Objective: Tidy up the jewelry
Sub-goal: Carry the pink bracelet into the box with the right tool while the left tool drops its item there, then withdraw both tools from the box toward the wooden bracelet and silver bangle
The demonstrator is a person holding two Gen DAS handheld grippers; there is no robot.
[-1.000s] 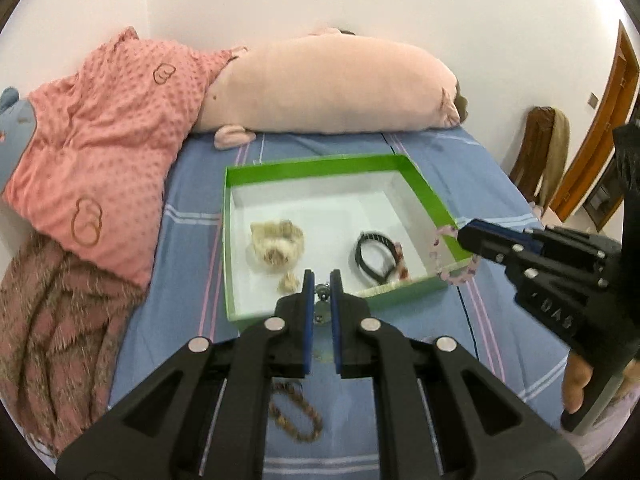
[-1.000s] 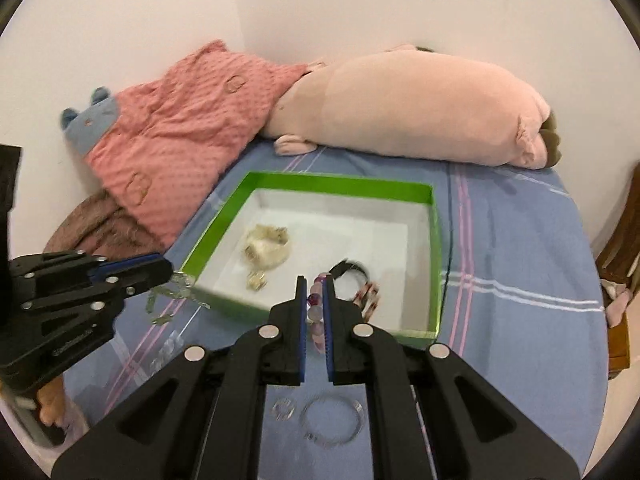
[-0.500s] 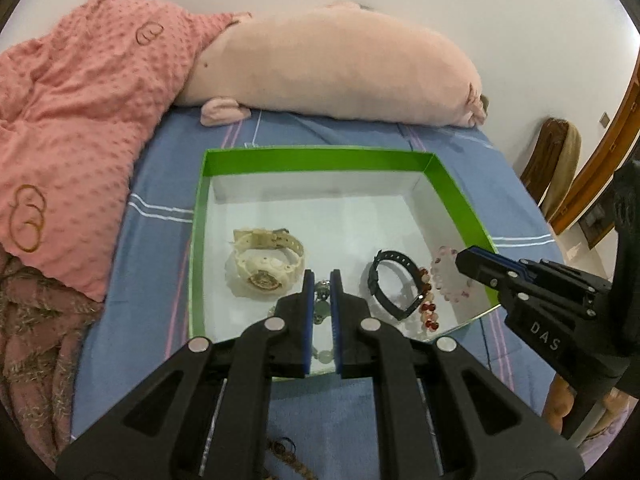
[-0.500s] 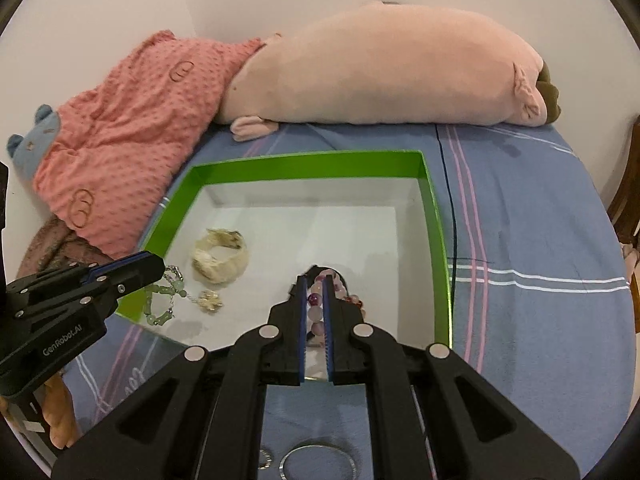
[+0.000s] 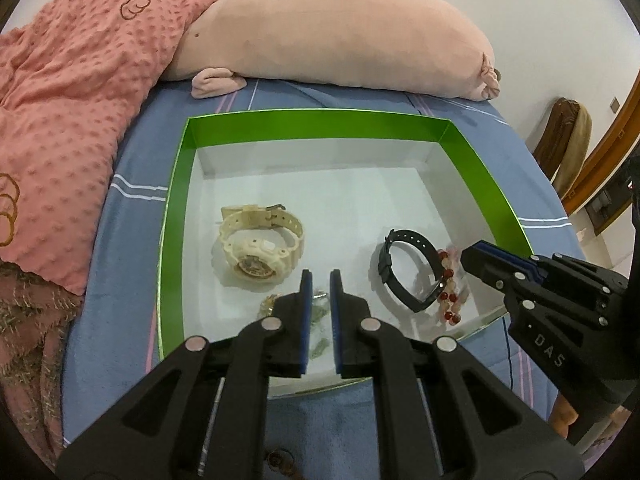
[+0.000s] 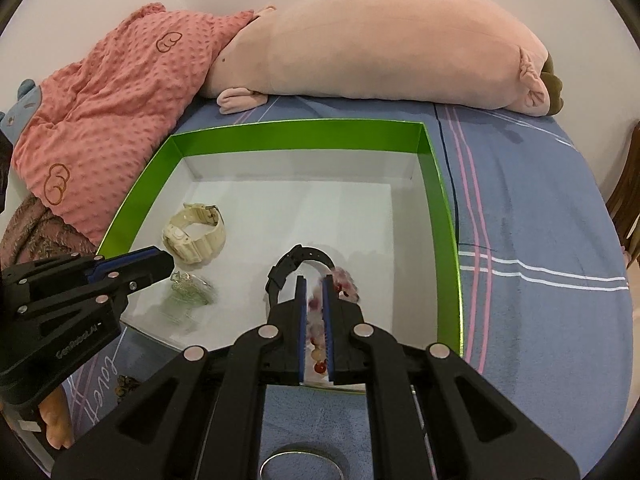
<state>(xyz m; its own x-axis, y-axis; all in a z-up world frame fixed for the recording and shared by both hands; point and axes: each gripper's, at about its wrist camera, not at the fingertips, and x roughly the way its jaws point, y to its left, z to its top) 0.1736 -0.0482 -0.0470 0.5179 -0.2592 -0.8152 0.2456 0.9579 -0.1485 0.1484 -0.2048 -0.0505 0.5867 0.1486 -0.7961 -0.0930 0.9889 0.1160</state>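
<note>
A green-walled box point(image 5: 312, 118) with a white floor lies on the blue bed; it also shows in the right wrist view point(image 6: 296, 130). Inside lie a cream watch point(image 5: 258, 248) point(image 6: 194, 236), a black band point(image 5: 404, 274) point(image 6: 298, 260), a green bead necklace point(image 6: 188, 294) and a pink and red bead bracelet point(image 5: 448, 284) point(image 6: 344, 280). My left gripper point(image 5: 319, 280) is open a little over the necklace, which lies blurred on the box floor. My right gripper point(image 6: 314, 284) is open a little over the bracelet, beside the black band.
A long pink plush pillow point(image 5: 332, 36) lies behind the box and a pink dotted blanket point(image 5: 68, 80) at the left. A silver bangle point(image 6: 300, 466) and a brown bead bracelet point(image 6: 124, 384) lie on the bed in front of the box.
Both grippers have moved forward over the box and lowered. Their jaws have parted a little; the green necklace and the bead bracelet have dropped onto the box floor.
</note>
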